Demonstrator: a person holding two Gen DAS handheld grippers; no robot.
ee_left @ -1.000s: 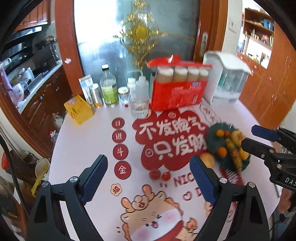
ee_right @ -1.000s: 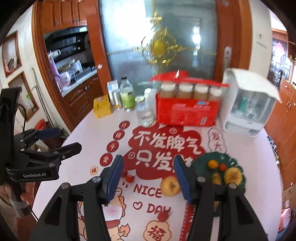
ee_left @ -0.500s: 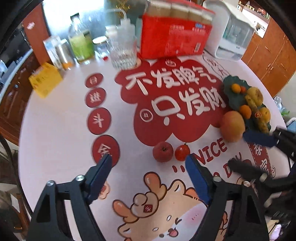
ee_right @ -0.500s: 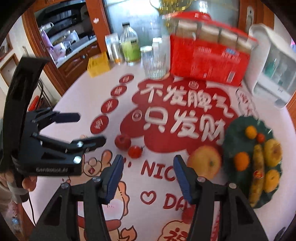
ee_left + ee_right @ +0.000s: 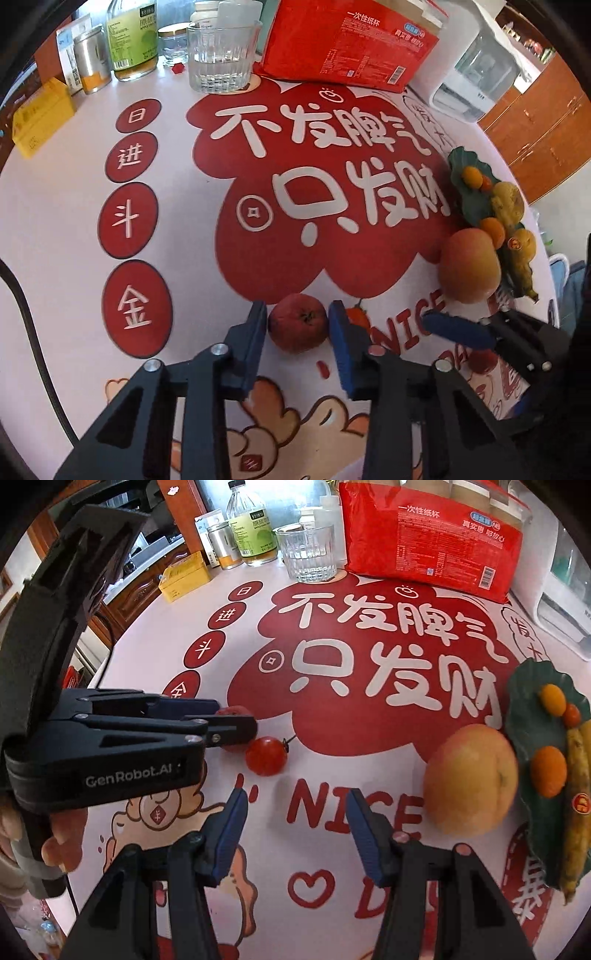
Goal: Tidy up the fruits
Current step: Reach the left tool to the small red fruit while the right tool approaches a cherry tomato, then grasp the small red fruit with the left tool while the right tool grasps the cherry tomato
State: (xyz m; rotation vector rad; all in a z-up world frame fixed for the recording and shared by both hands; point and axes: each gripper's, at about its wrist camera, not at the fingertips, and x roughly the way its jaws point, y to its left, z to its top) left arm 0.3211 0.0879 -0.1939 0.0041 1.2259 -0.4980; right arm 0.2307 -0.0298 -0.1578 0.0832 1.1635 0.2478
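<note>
Left tongs point(image 5: 297, 325) are straddling, unclenched, the small, probably light red fruit point(image 5: 297, 327); grip its sides gently. Right tongs point(image 5: 295, 823), at three o'clock, are gaping empty.

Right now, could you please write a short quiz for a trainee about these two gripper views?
1. True or false: the left gripper has its fingers on both sides of the dark red fruit.
2. What lies between the small tomato and the green plate: A a glass, B a big peach-coloured fruit?
3. Is the right gripper holding anything?

Key: 1 true. 2 B. 3 No, it is open and holds nothing.
</note>
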